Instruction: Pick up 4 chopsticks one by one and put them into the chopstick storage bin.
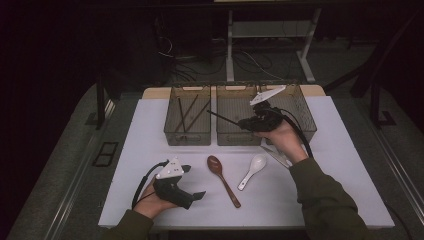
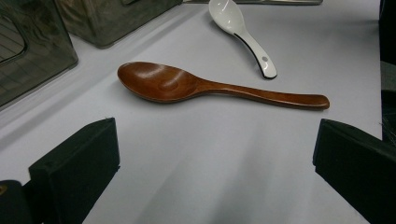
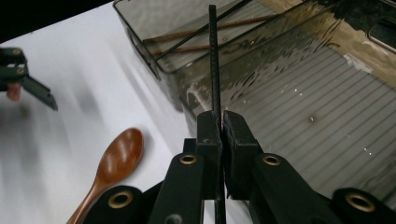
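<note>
My right gripper (image 1: 246, 123) (image 3: 221, 122) is shut on a thin black chopstick (image 1: 224, 117) (image 3: 214, 56). It holds the stick above the front of the middle clear bin (image 1: 235, 138), with the stick pointing left toward the left bin (image 1: 186, 138). That left bin holds a few brown and black chopsticks (image 1: 189, 111) (image 3: 205, 32). My left gripper (image 1: 193, 182) (image 2: 215, 158) rests open on the white table near its front edge, with nothing between its jaws. A brown wooden spoon (image 1: 223, 181) (image 2: 187, 86) (image 3: 114, 161) lies just beyond it, and a white ceramic spoon (image 1: 252, 170) (image 2: 243, 32) lies farther right.
A third clear bin (image 1: 306, 120) stands at the right of the row, behind my right hand. A pale flat utensil (image 1: 277, 156) lies on the table under the right wrist. Dark floor, cables and a desk frame lie beyond the table's far edge.
</note>
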